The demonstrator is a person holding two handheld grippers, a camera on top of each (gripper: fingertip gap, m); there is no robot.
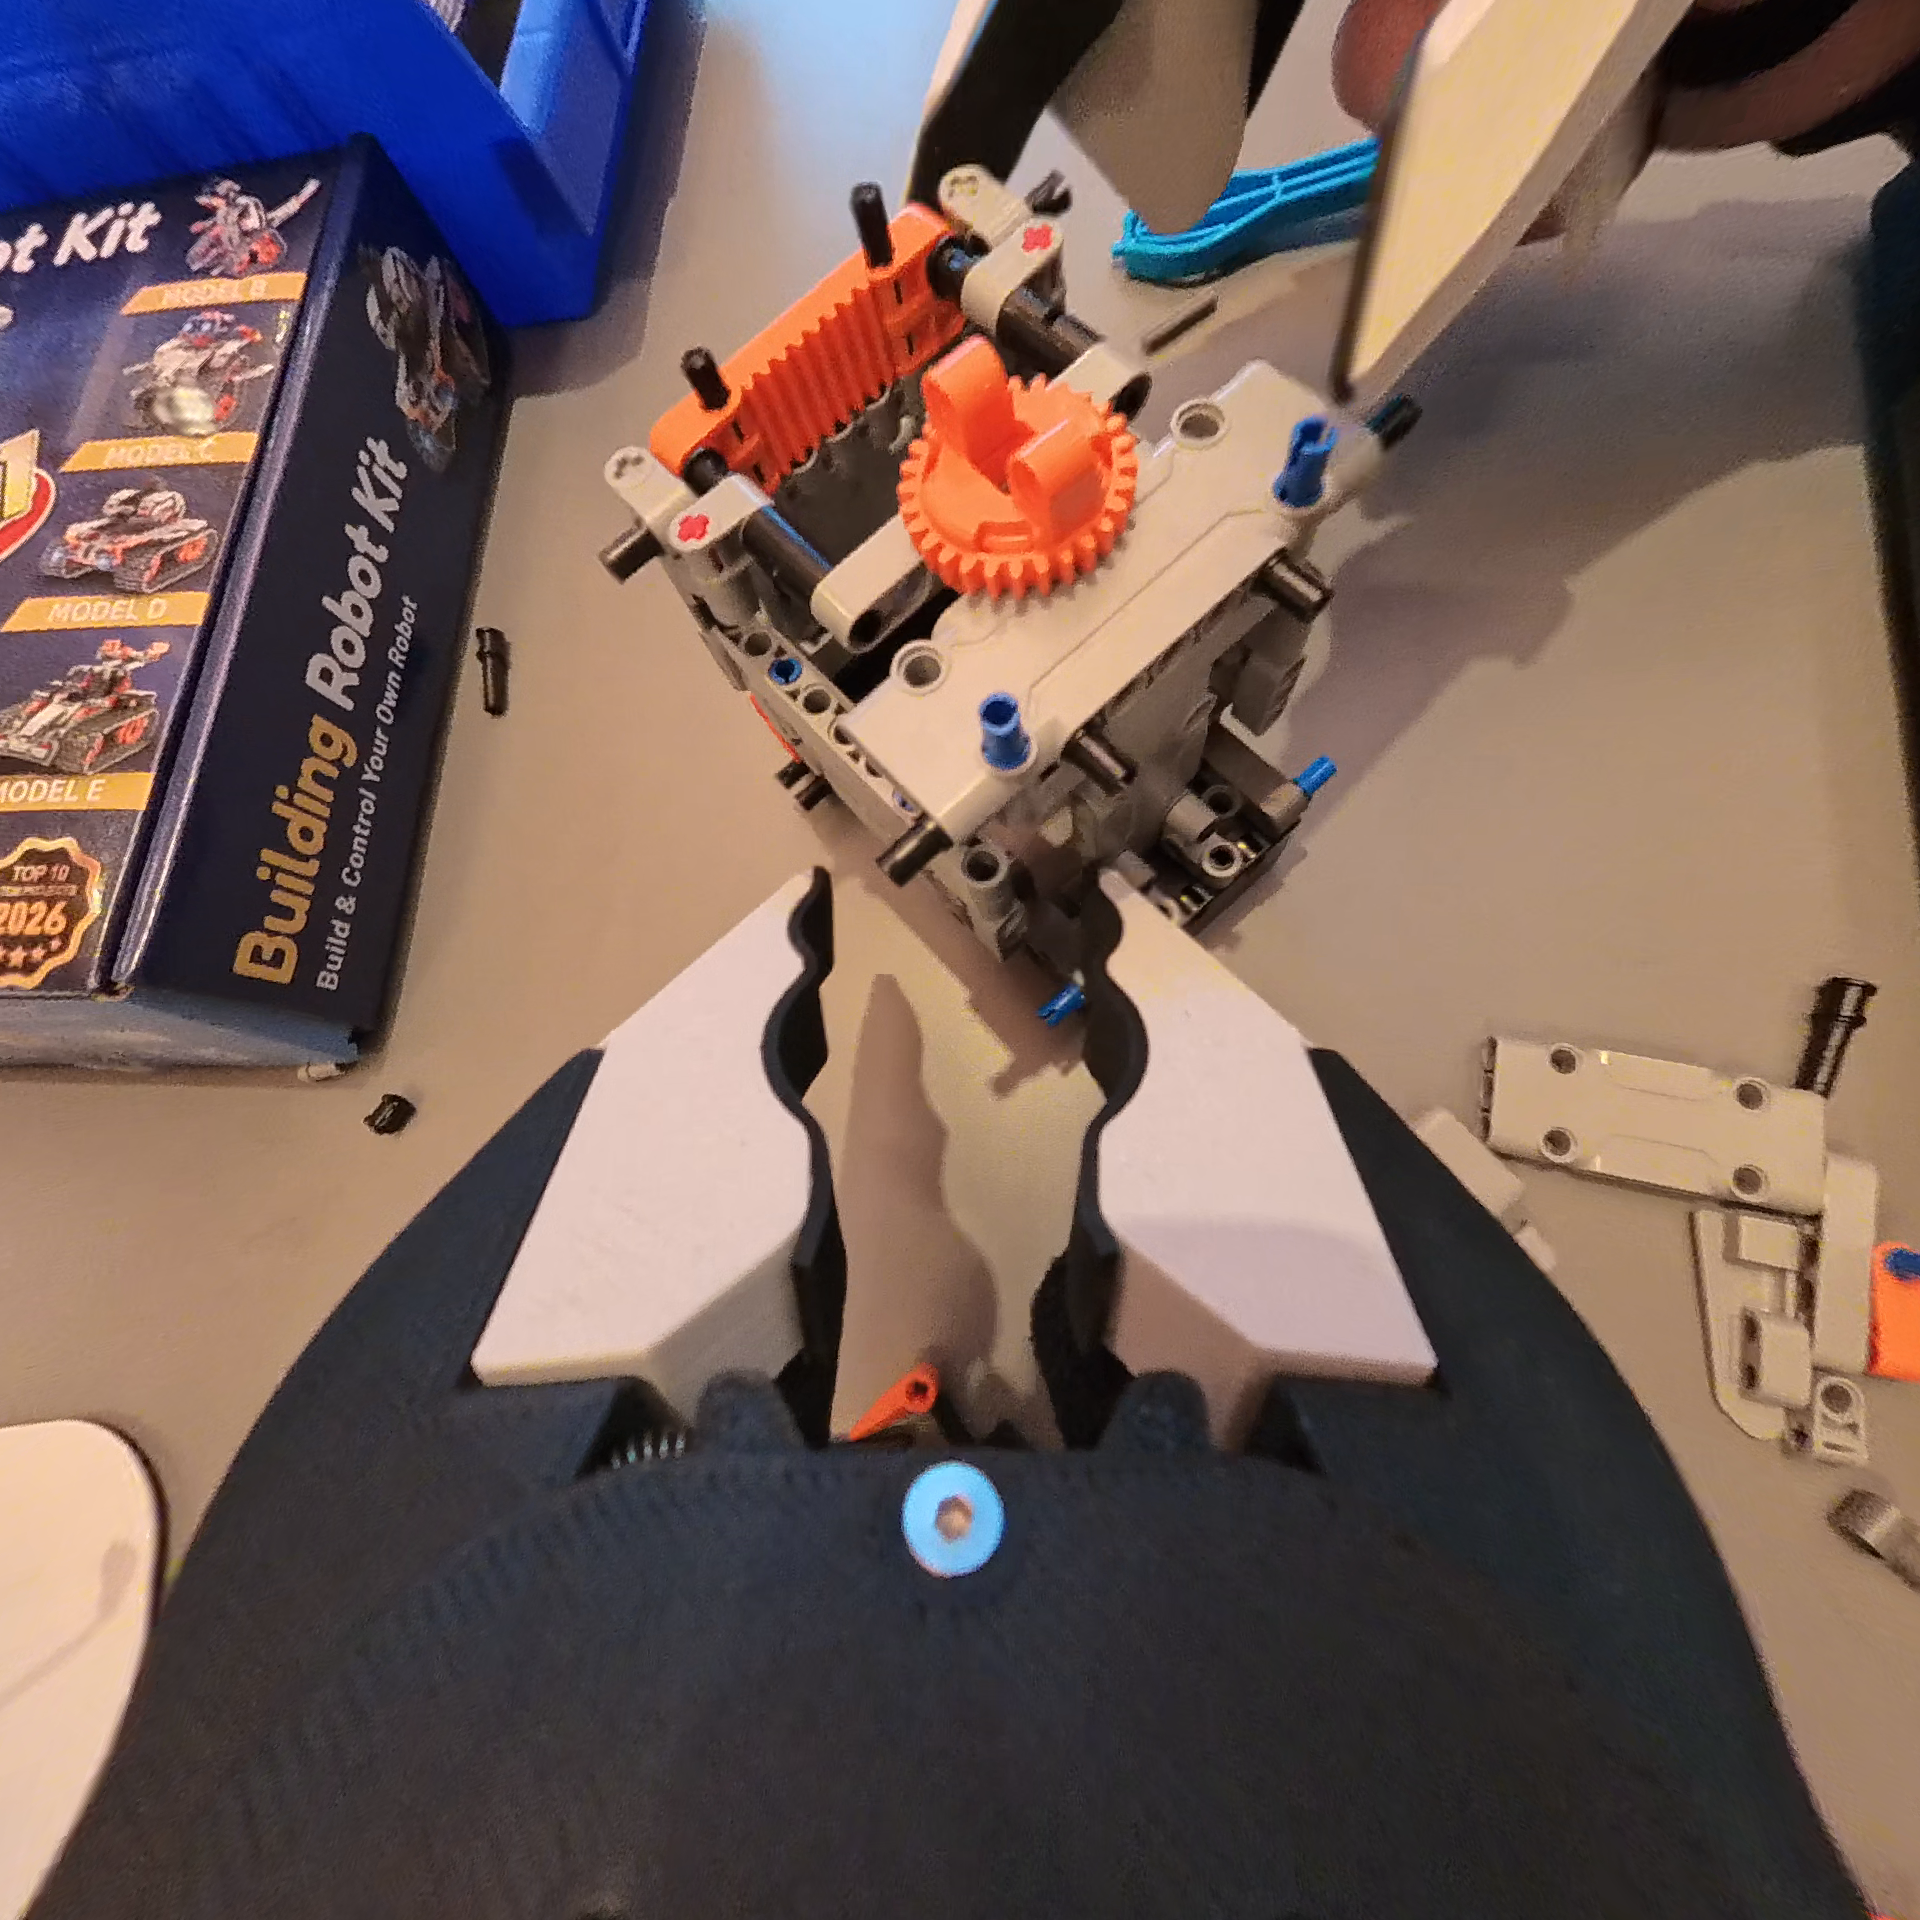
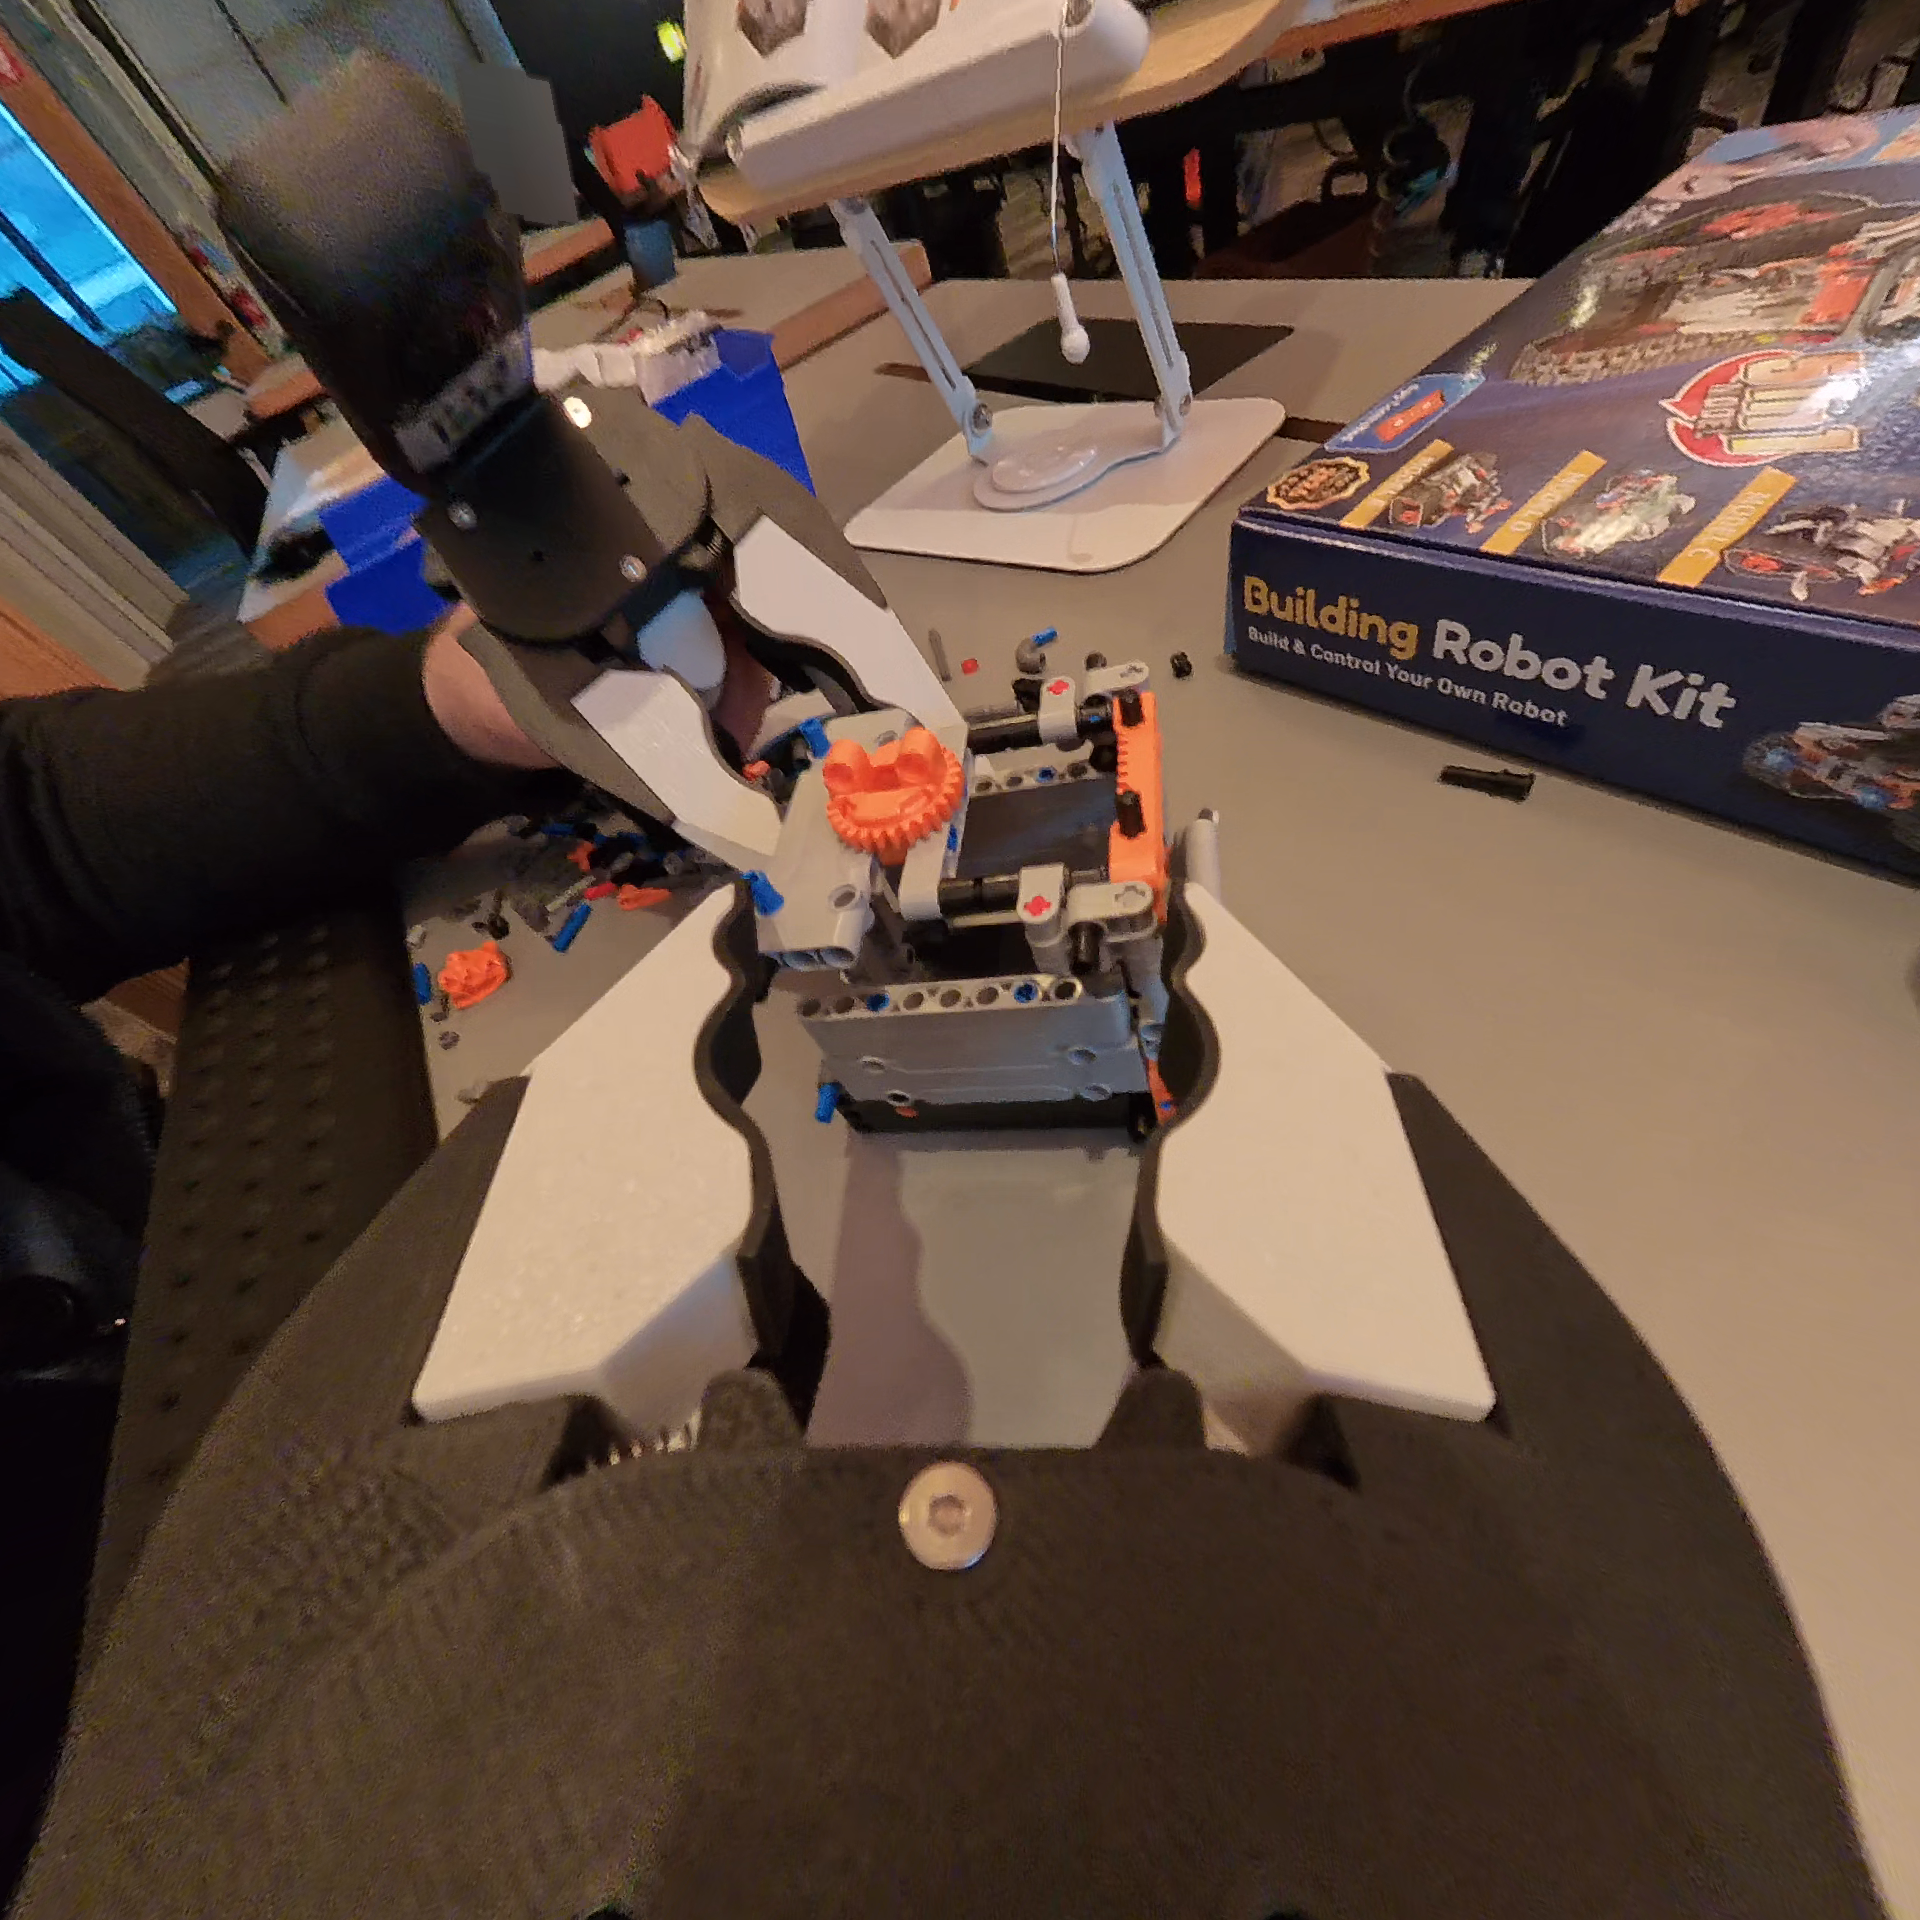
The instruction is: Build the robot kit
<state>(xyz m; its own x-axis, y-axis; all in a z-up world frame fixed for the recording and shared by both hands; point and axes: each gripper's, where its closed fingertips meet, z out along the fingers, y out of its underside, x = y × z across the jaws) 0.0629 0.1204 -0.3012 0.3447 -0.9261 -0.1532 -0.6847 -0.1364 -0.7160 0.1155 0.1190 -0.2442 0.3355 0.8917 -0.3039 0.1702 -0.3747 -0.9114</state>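
Note:
A grey brick-built model (image 1: 1091, 623) with an orange gear (image 1: 1018, 488) and an orange toothed rack (image 1: 831, 353) on top stands on the grey table. My left gripper (image 1: 966, 888) is partly closed on the model's near lower corner. Its right fingertip touches the model. The right gripper's fingers (image 1: 1455, 208) flank the model's far side. In the right wrist view my right gripper (image 2: 956, 899) straddles the model (image 2: 966, 1039) at its base, with both fingers against its sides. The left gripper (image 2: 852, 779) comes in from the upper left, held by a hand in a black sleeve.
A dark blue kit box (image 1: 208, 623) lies left of the model, with a blue bin (image 1: 312, 104) behind it. Grey panel parts (image 1: 1662, 1132), black pins (image 1: 494, 670) and a cyan part (image 1: 1247, 218) lie around. A white stand (image 2: 1060, 488) and loose small parts (image 2: 582, 894) show in the right wrist view. Left tips to right tips: about 8 centimetres.

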